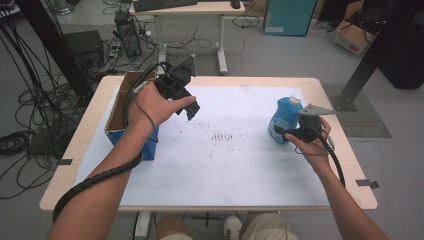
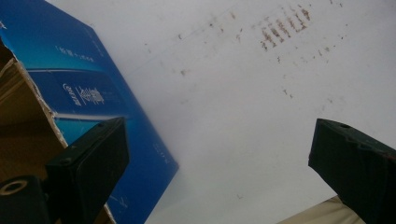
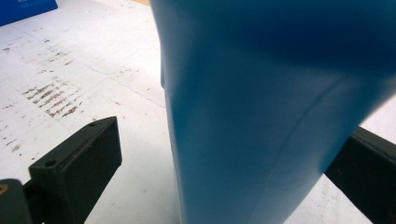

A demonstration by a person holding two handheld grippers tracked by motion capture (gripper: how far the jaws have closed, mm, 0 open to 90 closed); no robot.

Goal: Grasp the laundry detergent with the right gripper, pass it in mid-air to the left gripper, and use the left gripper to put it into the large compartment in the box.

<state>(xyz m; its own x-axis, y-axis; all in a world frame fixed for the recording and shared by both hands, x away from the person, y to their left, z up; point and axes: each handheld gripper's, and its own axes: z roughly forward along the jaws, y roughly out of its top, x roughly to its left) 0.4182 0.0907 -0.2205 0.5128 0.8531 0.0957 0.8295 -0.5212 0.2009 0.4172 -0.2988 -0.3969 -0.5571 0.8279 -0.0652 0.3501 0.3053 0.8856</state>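
A blue bottle (image 1: 282, 117) with a white cap stands on the white mat (image 1: 225, 160) at the right side of the table. My right gripper (image 1: 281, 131) is low at its near side, open, with the bottle (image 3: 261, 93) between the jaws. The left jaw stands clear of the bottle; the right jaw is partly hidden behind it. My left gripper (image 1: 187, 107) hangs open above the mat's left part, just right of a blue cardboard box (image 1: 131, 112). In the left gripper view the jaws (image 2: 219, 154) are wide apart with nothing between them, and the box (image 2: 88, 98) lies at the left.
The open-topped box stands at the mat's left edge. Brown scuff marks (image 1: 222, 136) dot the mat's middle. Behind the table stand another desk (image 1: 187, 10), cables on the floor and a cardboard box (image 1: 352, 37).
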